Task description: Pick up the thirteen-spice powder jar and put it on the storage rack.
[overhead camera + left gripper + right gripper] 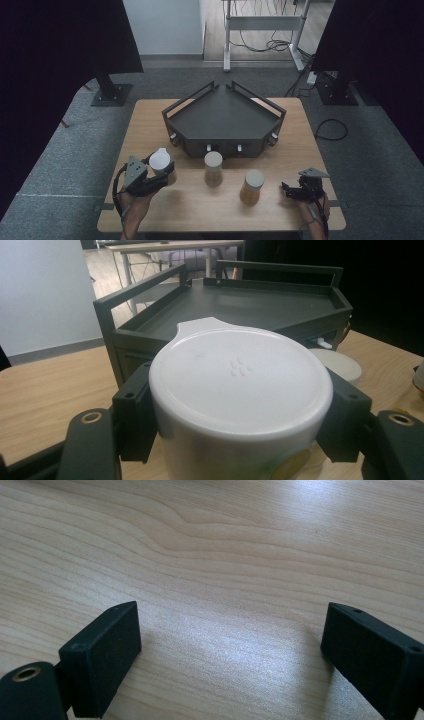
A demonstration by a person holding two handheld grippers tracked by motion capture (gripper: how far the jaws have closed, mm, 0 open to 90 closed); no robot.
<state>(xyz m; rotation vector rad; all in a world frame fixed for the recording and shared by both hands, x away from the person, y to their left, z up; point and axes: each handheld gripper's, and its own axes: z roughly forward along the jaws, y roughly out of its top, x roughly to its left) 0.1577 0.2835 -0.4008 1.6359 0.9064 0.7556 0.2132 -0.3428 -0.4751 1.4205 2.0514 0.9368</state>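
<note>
Left tongs [162,176] are clamped on a white-lidded jar [160,161], one pad on each side of it just under the lid, at the near left of the worktop [150,112]. In the left gripper view the jar's lid [240,382] sits right in front of the dark tray [260,307]. Right tongs [286,189] are spread wide with nothing between them, low over bare wood at the near right corner, close to the worktop's right edge. Two more jars stand between the hands: one [213,168] just in front of the tray's front edge, the other [252,186] nearer the right tongs. Tray floor is bare, with railings around most of it.
</note>
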